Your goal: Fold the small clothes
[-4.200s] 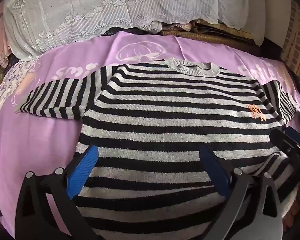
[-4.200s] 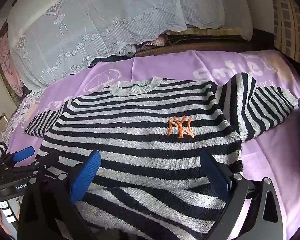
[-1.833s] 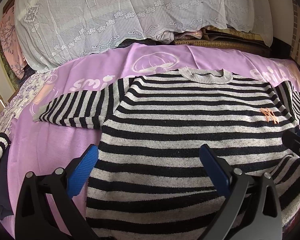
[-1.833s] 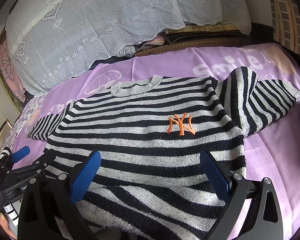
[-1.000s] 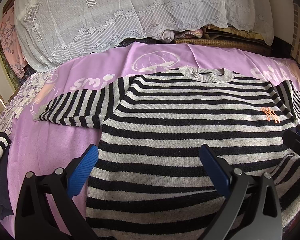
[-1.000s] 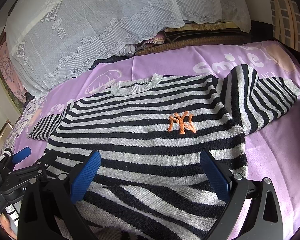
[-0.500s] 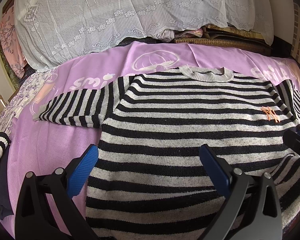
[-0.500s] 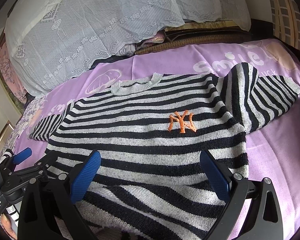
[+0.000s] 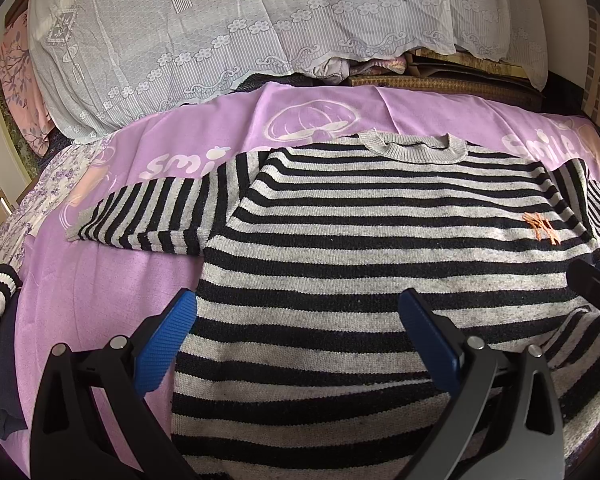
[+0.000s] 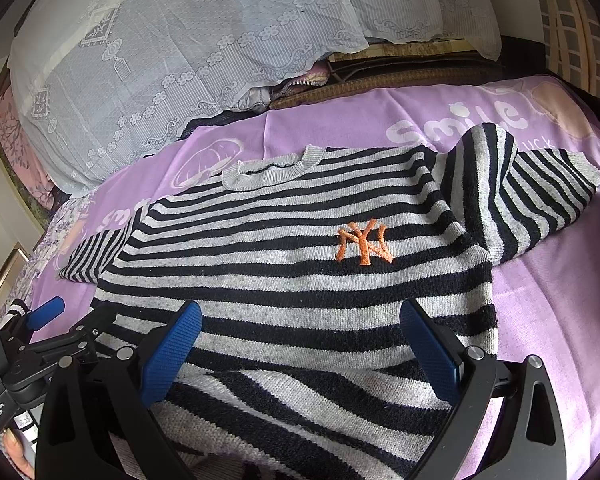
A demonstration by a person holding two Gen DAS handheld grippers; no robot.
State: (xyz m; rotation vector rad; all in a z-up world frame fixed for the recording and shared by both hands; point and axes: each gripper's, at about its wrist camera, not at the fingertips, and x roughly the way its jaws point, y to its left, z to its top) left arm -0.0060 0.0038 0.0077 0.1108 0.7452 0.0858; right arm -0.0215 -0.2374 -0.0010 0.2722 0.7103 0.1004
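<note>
Black-and-grey striped knitted sweater [image 9: 380, 248] with an orange embroidered logo [image 10: 364, 242], spread face up on a purple printed bedsheet [image 9: 100, 300], collar toward the lace-covered pillows [image 9: 220, 20]. Left gripper [image 9: 296, 336] low over the hem's left part, jaws wide apart, holding nothing. Right gripper [image 10: 300, 344] over the hem's right part, equally wide, empty. Lower hem already rumpled and doubled under the right gripper. Likely trouble: pinching one knit layer only, or dragging the bunched hem askew, giving a crooked fold; the humped right sleeve [image 10: 512, 192] could drag along.
</note>
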